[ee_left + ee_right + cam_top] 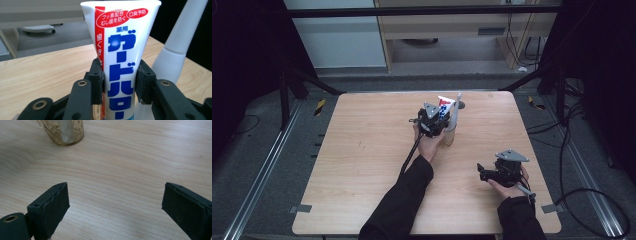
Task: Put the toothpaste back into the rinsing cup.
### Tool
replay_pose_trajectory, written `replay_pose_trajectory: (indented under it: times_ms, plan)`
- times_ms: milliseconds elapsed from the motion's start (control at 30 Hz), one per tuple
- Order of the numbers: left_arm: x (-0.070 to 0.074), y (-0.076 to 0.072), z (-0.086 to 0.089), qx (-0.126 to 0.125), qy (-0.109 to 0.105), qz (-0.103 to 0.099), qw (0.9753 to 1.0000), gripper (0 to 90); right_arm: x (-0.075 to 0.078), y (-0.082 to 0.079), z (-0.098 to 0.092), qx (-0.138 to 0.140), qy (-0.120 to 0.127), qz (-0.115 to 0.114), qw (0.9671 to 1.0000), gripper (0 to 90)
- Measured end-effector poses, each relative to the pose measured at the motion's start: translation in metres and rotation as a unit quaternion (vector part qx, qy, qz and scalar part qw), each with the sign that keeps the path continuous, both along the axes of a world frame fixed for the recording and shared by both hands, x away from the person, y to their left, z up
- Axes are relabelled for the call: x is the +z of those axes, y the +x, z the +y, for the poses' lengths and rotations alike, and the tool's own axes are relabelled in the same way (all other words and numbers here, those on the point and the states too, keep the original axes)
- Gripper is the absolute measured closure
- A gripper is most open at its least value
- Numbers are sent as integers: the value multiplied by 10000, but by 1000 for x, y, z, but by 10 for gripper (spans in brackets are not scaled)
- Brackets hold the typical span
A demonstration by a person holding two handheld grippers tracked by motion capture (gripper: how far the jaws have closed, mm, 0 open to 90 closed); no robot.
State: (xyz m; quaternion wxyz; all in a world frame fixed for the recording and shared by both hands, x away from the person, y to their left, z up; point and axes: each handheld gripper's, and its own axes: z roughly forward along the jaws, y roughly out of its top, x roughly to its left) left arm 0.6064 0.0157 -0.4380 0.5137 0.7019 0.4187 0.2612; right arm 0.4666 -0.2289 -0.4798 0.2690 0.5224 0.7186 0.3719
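Observation:
A white toothpaste tube [122, 55] with blue and red print stands upright between the two jaws of my left gripper [120, 82], which is shut on it. In the high view the left gripper [435, 119] holds the tube [445, 106] over an amber glass cup [448, 136] near the table's middle back. A white toothbrush handle [175, 50] leans in the cup just right of the tube. My right gripper [484, 172] rests low at the front right, open, with bare wood between its jaws [115, 205]. The cup's base [65, 132] lies ahead of it.
The wooden table [362, 165] has bare room on its left half and front. A small dark round mark [461, 105] sits near the back edge behind the cup. Black cables trail from both grippers toward the person.

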Motion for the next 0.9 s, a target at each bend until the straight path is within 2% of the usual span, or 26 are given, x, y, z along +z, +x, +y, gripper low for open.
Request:
replay_pose_trajectory:
  times_ms: [167,267,433,500,567,633,700,800,900]
  plan:
    - [-8,-2,3,-50,119,147,9998,592,0,0,1,10,-9,5,10000,75]
    - [-10,-5,2,-61,154,100,9998,590,0,0,1,20,-4,22,10000,75]
    - [-7,-8,3,-91,300,92,9995,573,0,0,1,11,10,29,10000,75]
    - [-5,-10,6,-156,293,107,9994,563,0,0,1,8,-8,12,10000,75]
    - [-3,-10,9,-224,194,173,9994,543,0,0,1,16,5,25,10000,75]
    - [2,-12,11,-150,228,61,9996,454,-1,0,1,13,-33,9,10000,75]
    - [7,-14,14,-229,256,120,9993,411,-1,0,2,6,-17,22,10000,75]
    - [7,-19,17,-281,389,99,9988,405,0,0,2,4,-19,22,10000,75]
    - [9,-27,22,-281,372,39,9989,402,0,0,1,6,-38,18,10000,75]
